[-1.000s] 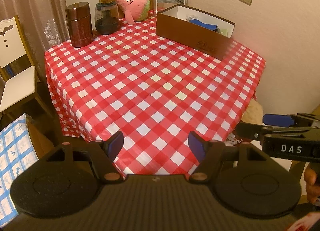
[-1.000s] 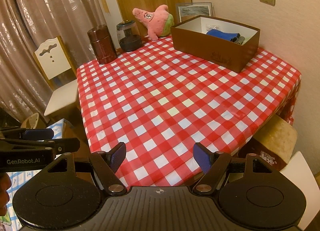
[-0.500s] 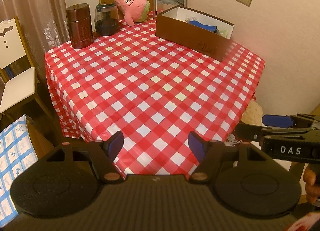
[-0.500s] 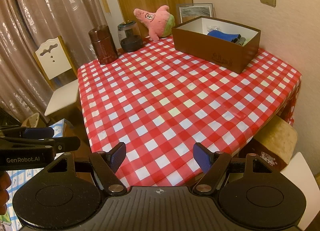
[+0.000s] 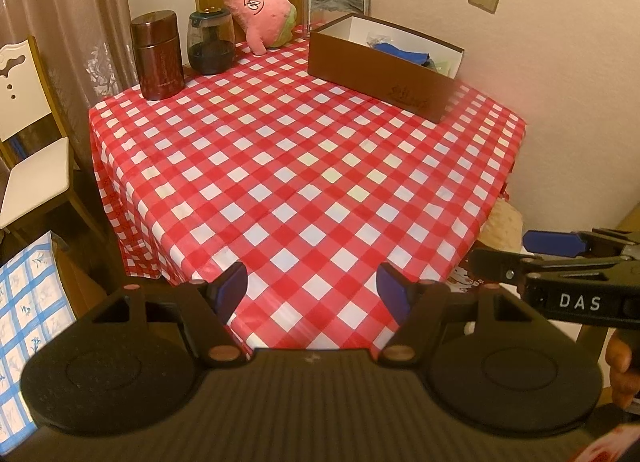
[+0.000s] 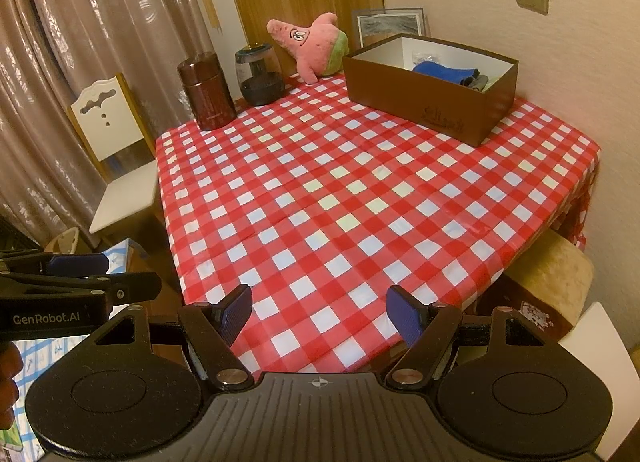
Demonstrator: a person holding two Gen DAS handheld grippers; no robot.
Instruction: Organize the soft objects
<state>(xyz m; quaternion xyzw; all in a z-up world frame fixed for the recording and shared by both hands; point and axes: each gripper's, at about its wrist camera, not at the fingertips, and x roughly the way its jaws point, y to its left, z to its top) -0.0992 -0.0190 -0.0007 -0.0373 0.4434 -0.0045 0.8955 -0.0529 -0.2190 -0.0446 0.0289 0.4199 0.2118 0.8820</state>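
Observation:
A pink starfish plush [image 5: 262,12] leans at the far corner of the red-checked table [image 5: 304,166]; it also shows in the right wrist view [image 6: 314,46]. A brown open box [image 5: 380,62] stands at the far right, holding blue cloth [image 6: 442,72] and other items. My left gripper [image 5: 312,290] is open and empty above the table's near edge. My right gripper [image 6: 320,312] is open and empty, also at the near edge. Each gripper shows from the side in the other's view.
A brown canister [image 5: 158,56] and a dark glass jar [image 5: 210,42] stand at the far left. A framed picture [image 5: 334,2] leans on the wall. A white chair [image 5: 28,142] stands left; a tan cushioned stool [image 6: 554,274] sits right of the table.
Both grippers have moved slightly, shifting the views a little; the jaws stay open and nothing on the table has moved.

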